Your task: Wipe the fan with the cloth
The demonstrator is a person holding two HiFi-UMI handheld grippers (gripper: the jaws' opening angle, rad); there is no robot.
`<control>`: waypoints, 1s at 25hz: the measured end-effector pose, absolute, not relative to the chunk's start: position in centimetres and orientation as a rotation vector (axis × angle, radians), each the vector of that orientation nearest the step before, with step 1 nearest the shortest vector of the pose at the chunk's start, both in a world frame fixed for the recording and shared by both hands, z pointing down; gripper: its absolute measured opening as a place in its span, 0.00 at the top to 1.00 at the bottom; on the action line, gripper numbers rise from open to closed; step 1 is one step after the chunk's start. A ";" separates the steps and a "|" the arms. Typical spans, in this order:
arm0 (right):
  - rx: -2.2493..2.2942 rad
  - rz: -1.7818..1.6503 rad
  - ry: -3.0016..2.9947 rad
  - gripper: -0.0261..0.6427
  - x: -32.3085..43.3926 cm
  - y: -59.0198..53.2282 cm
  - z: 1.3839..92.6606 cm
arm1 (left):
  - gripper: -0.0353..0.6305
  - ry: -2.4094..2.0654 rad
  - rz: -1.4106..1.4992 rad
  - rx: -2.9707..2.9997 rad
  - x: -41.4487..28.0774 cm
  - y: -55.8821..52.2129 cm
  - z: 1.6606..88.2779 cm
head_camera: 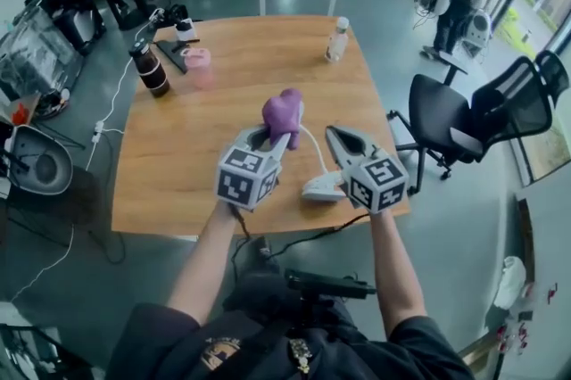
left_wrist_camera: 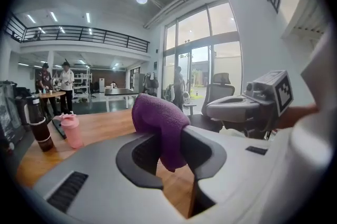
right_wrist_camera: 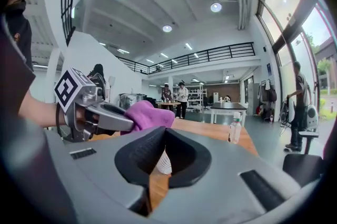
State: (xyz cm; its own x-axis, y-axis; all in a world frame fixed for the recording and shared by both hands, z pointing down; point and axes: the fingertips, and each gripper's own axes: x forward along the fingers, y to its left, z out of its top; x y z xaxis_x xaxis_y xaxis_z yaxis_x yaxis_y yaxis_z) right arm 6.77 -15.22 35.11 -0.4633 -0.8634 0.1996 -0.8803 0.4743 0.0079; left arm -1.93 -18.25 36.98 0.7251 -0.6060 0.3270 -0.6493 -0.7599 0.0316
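Observation:
My left gripper [head_camera: 284, 137] is raised over the wooden table [head_camera: 178, 173] and is shut on a purple cloth [head_camera: 283, 111]. The cloth [left_wrist_camera: 158, 120] bunches up above the jaws and hangs between them. My right gripper [head_camera: 333, 134] is held up beside it on the right, jaws shut with nothing in them [right_wrist_camera: 164, 134]. The two grippers are level with each other and a little apart. A small white fan [head_camera: 322, 185] with a white cord lies on the table below and between the two grippers, partly hidden by the right one.
A dark bottle [head_camera: 150, 68] and a pink cup [head_camera: 196, 59] stand at the far left of the table, a clear plastic bottle [head_camera: 337, 39] at the far right. A black office chair [head_camera: 482, 115] is to the right. People stand in the background.

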 end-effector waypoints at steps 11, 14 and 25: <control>1.398 0.022 -2.720 0.96 7.9 -1.7 31.3 | 0.81 -1.137 0.330 2.740 1.5 -6.2 34.6; 1.387 0.043 -2.770 0.96 7.9 1.3 30.8 | 0.81 -1.141 0.306 2.739 1.9 -3.2 34.2; 1.375 0.068 -2.845 0.97 7.8 5.4 29.5 | 0.81 -1.158 0.325 2.757 2.6 1.5 33.2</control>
State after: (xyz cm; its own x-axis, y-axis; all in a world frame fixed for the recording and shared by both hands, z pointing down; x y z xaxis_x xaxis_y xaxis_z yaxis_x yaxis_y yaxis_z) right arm 7.81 5.39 29.54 -0.6212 -0.7836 0.0019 -0.7828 0.6205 -0.0467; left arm 2.62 1.51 33.24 0.6816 -0.6882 0.2485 -0.7171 -0.6959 0.0396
